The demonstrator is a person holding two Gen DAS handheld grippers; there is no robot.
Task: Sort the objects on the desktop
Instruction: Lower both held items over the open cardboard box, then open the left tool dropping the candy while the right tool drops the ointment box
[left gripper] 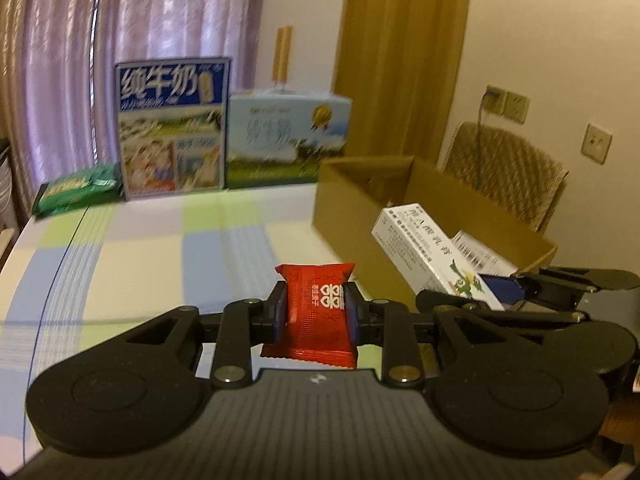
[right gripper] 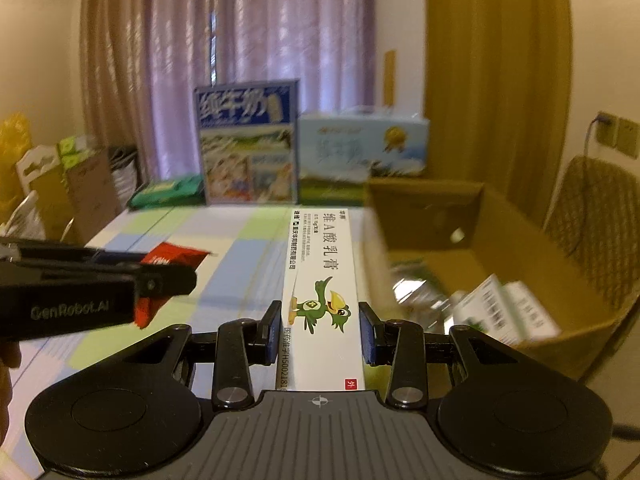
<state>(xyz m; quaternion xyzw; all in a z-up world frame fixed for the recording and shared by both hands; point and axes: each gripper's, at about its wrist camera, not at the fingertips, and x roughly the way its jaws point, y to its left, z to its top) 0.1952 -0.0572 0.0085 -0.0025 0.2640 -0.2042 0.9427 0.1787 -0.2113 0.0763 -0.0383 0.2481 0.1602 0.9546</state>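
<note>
The left hand-held gripper [left gripper: 316, 312] pinches a red snack packet [left gripper: 314, 312] between its pads, above the checked counter [left gripper: 160, 256]. Right of the packet, a white medicine carton [left gripper: 428, 256] sits in the right hand-held gripper [left gripper: 492, 292], tilted over an open cardboard box [left gripper: 360, 200]. Beyond the packet stand two milk cartons [left gripper: 174, 128].

My two fisheye views are dim and yellow-tinted. Daylight glows through the sheer mauve curtains [left gripper: 140, 40]. The open brown cardboard box [right gripper: 500, 248] smears with motion blur; edges bow and darken into black corners.
</note>
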